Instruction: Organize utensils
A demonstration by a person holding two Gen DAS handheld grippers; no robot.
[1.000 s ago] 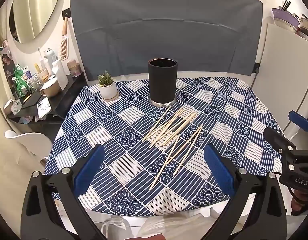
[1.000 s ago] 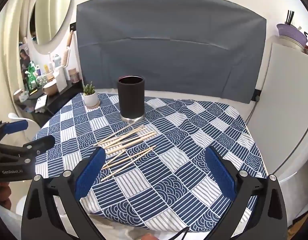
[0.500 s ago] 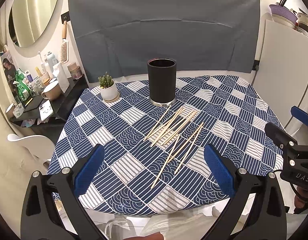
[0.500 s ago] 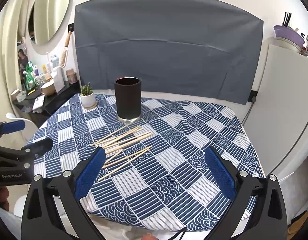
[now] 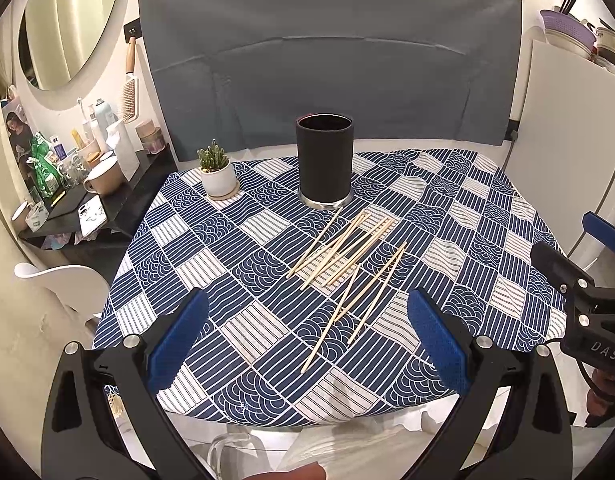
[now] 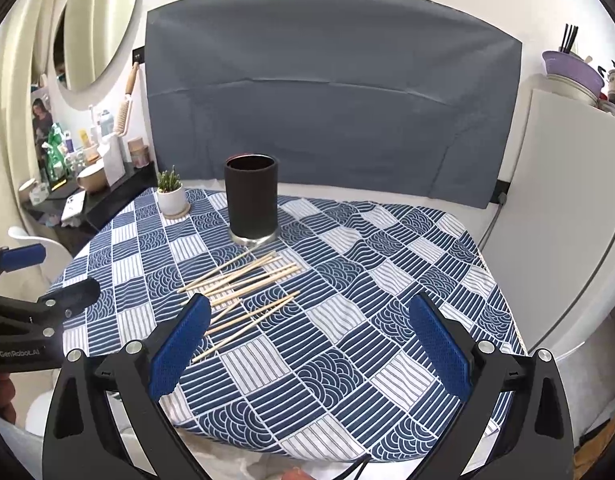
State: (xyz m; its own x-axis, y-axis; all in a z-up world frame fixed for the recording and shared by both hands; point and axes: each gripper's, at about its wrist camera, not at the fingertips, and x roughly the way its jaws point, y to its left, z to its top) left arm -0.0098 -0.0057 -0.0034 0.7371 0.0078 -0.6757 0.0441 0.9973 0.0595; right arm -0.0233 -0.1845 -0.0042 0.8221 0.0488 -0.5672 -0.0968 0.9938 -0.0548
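Luckily, you held your left gripper (image 5: 307,332) and right gripper (image 6: 307,332) wide open, holding nothing. Thin wooden sticks (image 5: 343,258) lay crossed just before the black cup (image 5: 324,162). Grabbing 1 could have knocked others away.

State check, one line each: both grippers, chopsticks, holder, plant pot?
Left gripper: open, empty, short of the table's near edge.
Right gripper: open, empty, over the near part of the table.
Chopsticks: lying loose and crisscrossed on the tablecloth, none in the holder.
Black holder: upright, looks empty.
Plant pot: upright on a coaster, left of the holder.
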